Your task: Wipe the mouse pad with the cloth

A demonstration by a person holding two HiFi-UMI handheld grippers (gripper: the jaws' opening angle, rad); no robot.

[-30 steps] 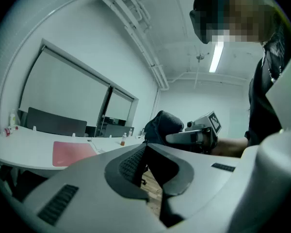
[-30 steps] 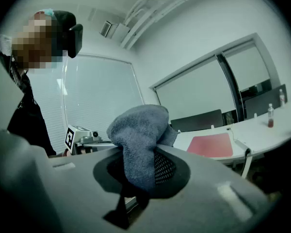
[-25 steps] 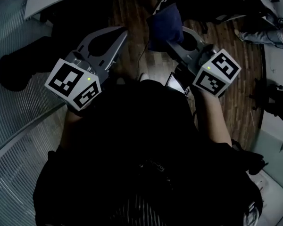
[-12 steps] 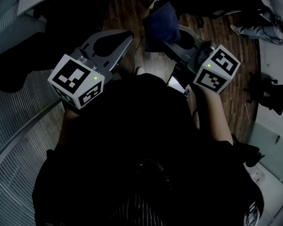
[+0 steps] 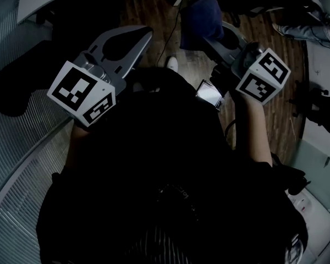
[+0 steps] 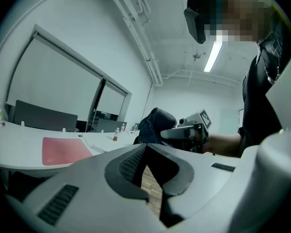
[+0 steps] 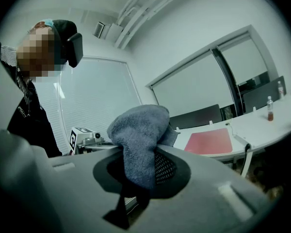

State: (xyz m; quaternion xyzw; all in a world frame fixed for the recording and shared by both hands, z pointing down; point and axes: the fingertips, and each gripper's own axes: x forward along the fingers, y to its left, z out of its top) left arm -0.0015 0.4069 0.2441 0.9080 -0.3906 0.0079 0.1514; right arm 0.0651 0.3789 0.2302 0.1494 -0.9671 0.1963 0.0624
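The blue-grey cloth point(image 7: 138, 140) is bunched up and hangs out of my right gripper point(image 7: 140, 154), whose jaws are shut on it. In the head view the cloth point(image 5: 201, 12) shows dark blue ahead of that gripper point(image 5: 212, 32), held in the air over the wooden floor. The pink mouse pad point(image 7: 209, 141) lies flat on the white table point(image 7: 262, 125), some way off from both grippers; the left gripper view also shows the pad point(image 6: 65, 151). My left gripper point(image 6: 146, 147) is shut with nothing in it, raised at the left point(image 5: 144, 33).
A small bottle point(image 7: 270, 108) stands on the table and dark chairs point(image 7: 199, 116) line its far side. A lit screen point(image 5: 208, 94) hangs by the right forearm. The person's dark torso fills the lower head view. A metal grating point(image 5: 22, 147) lies at left.
Both grippers have drifted a little outward and upward in the head view, the right one still carrying the cloth. The white table edge has slid towards the top of the frame.
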